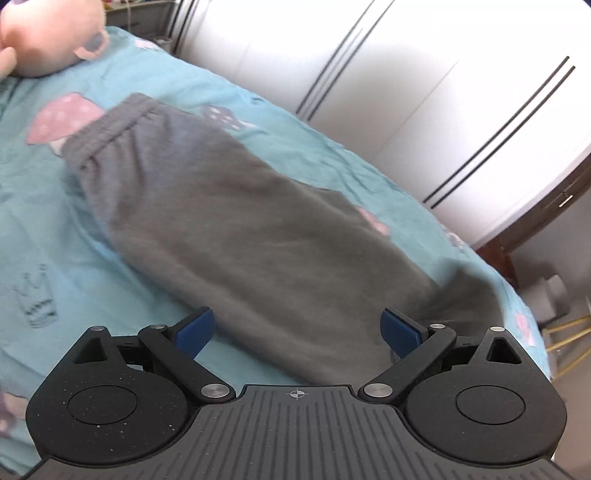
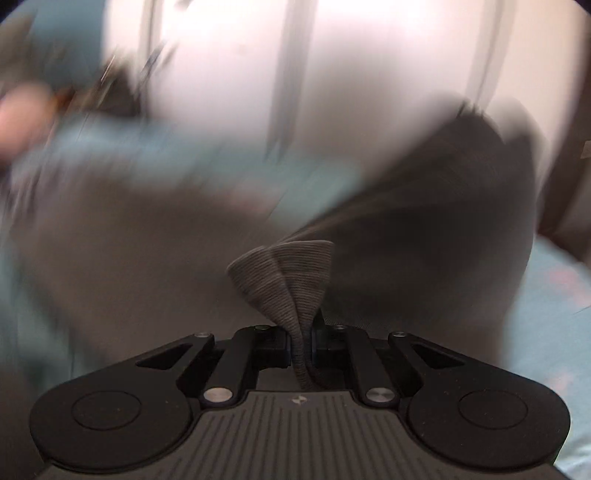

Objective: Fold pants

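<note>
Grey pants (image 1: pixel 229 221) lie along a teal bedsheet (image 1: pixel 66 229), with the elastic waistband (image 1: pixel 110 125) at the far upper left and the legs running toward me. My left gripper (image 1: pixel 297 330) is open and empty, its blue pads (image 1: pixel 195 330) spread just above the near part of the pants. My right gripper (image 2: pixel 301 349) is shut on a ribbed grey cuff (image 2: pixel 284 280) of the pants and holds it lifted. The rest of the pants (image 2: pixel 129 266) in the right wrist view is heavily blurred.
A pink plush toy (image 1: pixel 44 33) sits at the bed's far left corner. White wardrobe doors (image 1: pixel 406 85) stand behind the bed. The bed's edge (image 1: pixel 517 295) drops off at the right, with a yellow-legged rack (image 1: pixel 569 336) beyond it.
</note>
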